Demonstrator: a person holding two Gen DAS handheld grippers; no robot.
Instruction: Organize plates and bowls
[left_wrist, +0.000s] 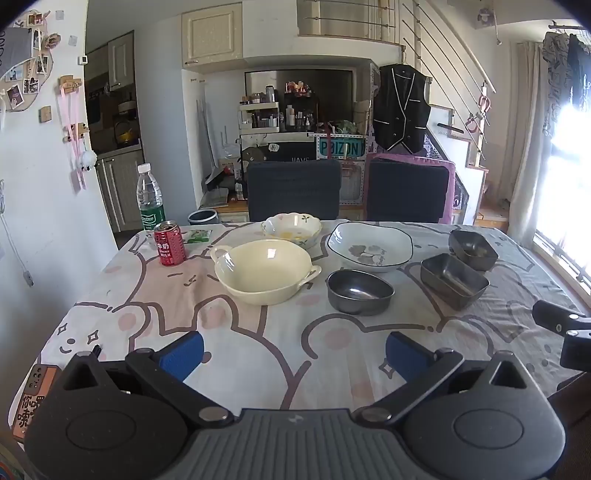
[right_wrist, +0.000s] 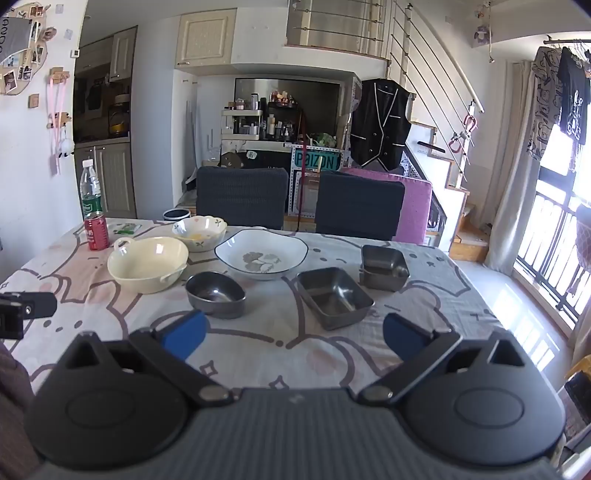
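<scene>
L gripper (left_wrist: 293, 354) jaws apart, R gripper (right_wrist: 293, 338) too, phone maybe (left_wrist: 35, 391) only in L view.

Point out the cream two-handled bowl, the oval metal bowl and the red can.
cream two-handled bowl (left_wrist: 264, 267): left wrist view, inner floor.
oval metal bowl (right_wrist: 215, 291): right wrist view, inside.
red can (left_wrist: 170, 244): left wrist view, label.

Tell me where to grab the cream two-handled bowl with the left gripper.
Take the cream two-handled bowl by its near-right handle, which juts out toward the open left gripper with bare tablecloth around it. Come in low from the near side. The far-left handle sits by the red can, probably a tighter approach.
</scene>
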